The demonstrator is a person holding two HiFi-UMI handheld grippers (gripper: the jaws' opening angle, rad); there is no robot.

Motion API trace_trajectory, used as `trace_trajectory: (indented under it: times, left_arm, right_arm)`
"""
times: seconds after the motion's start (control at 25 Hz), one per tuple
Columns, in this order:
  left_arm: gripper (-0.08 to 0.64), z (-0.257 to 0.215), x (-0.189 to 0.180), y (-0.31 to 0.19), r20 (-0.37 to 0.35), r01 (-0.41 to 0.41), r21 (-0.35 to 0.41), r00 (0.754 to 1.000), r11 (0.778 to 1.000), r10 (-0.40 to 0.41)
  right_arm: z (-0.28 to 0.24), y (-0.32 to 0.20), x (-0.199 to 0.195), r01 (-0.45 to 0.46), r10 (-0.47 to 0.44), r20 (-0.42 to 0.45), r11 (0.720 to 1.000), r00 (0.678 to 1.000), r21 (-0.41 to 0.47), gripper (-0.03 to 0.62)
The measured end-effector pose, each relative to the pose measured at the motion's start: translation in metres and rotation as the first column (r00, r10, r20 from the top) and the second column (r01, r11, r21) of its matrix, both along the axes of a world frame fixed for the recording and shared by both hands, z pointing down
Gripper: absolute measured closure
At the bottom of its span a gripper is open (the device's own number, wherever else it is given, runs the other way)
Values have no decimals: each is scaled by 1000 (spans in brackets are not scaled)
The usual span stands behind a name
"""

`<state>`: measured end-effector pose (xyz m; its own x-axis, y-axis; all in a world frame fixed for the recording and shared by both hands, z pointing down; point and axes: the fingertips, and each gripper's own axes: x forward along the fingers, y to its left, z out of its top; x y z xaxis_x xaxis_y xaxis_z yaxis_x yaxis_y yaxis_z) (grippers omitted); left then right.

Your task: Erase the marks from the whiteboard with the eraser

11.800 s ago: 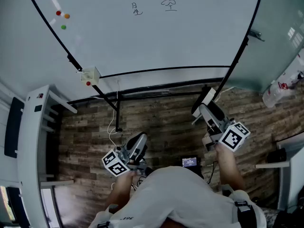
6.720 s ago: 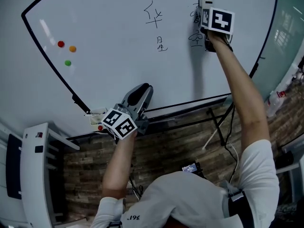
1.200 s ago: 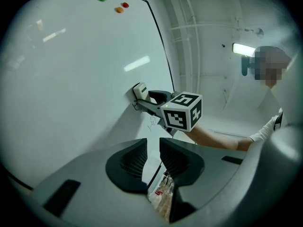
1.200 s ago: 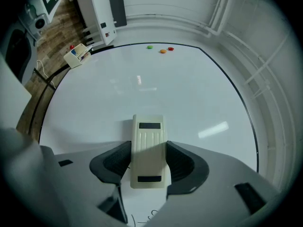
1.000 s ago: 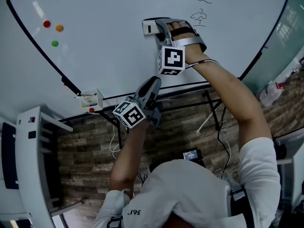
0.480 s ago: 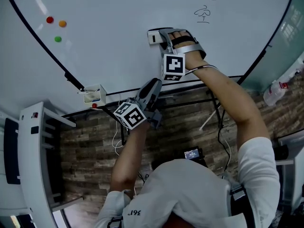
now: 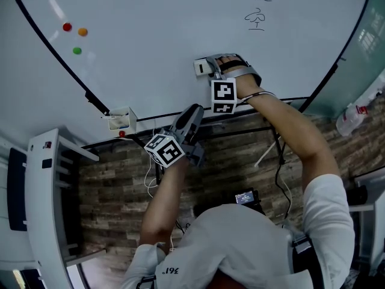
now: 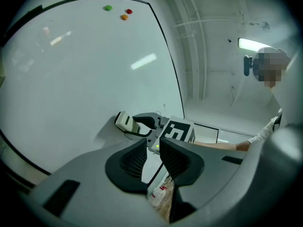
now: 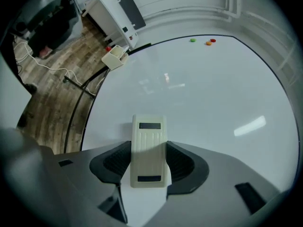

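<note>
Both jaws of the right gripper (image 9: pixel 149 161) clamp the cream eraser (image 9: pixel 148 143), flat against the whiteboard's (image 7: pixel 156 35) lower middle; the left gripper (image 8: pixel 152 148) hangs empty, jaws a narrow gap apart. Handwritten marks (image 7: pixel 256 18) sit well apart at upper right, too small to read. A tilted pad or slack grip could smear them or drop the eraser.
</note>
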<state>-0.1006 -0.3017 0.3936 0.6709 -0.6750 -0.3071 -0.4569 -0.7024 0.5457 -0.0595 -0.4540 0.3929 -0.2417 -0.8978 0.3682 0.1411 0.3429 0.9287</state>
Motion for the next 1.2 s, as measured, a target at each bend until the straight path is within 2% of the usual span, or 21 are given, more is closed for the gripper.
trace_trajectory:
  times: [0.24,0.52,0.84,1.2]
  left_arm:
    - [485,-6,14,0,1,-3,-1,1000,1000,3]
    - [485,-29,52,-8,9,-65,61,998,996,64]
    - [485,-83,105,-21,7,-111,165,994,980,111]
    - [485,-136,163,-26,23,-158,256,987,954,157]
  right_arm:
    - [-18,14,17,22,-22,6,1000,1000,17,341]
    - [-57,21,56,1,-2,25,998,1000,57,342]
    - [-136,19,114,-53,39,101,988,994,147,341]
    - [-242,19,168,-95,57,136,950,989,296,342]
